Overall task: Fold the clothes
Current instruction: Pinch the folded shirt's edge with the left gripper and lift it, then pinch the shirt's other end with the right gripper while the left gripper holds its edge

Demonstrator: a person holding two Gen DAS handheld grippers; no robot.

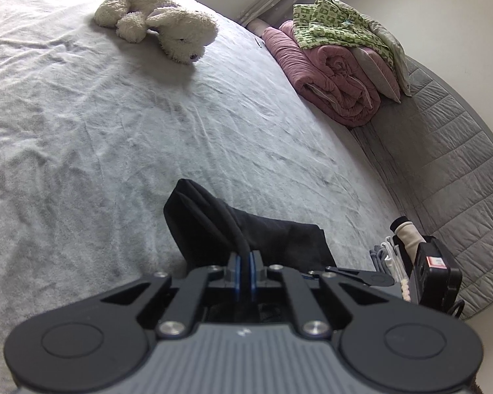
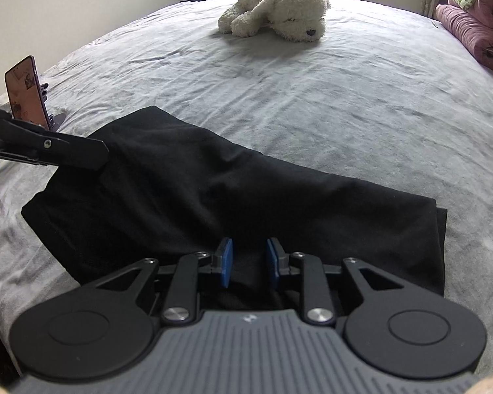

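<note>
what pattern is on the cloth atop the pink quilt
Green and cream squares on the cloth; clearest in the left wrist view.

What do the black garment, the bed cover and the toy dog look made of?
Black garment: soft matte knit, probably cotton jersey; it drapes limply with no sheen. Bed cover: pale grey, brushed or fleecy fabric, finely creased, with a slightly fuzzy surface. Toy dog: cream plush with a shaggy, curly pile.

Two close wrist views, shared bed [image 1: 115,115]
</note>
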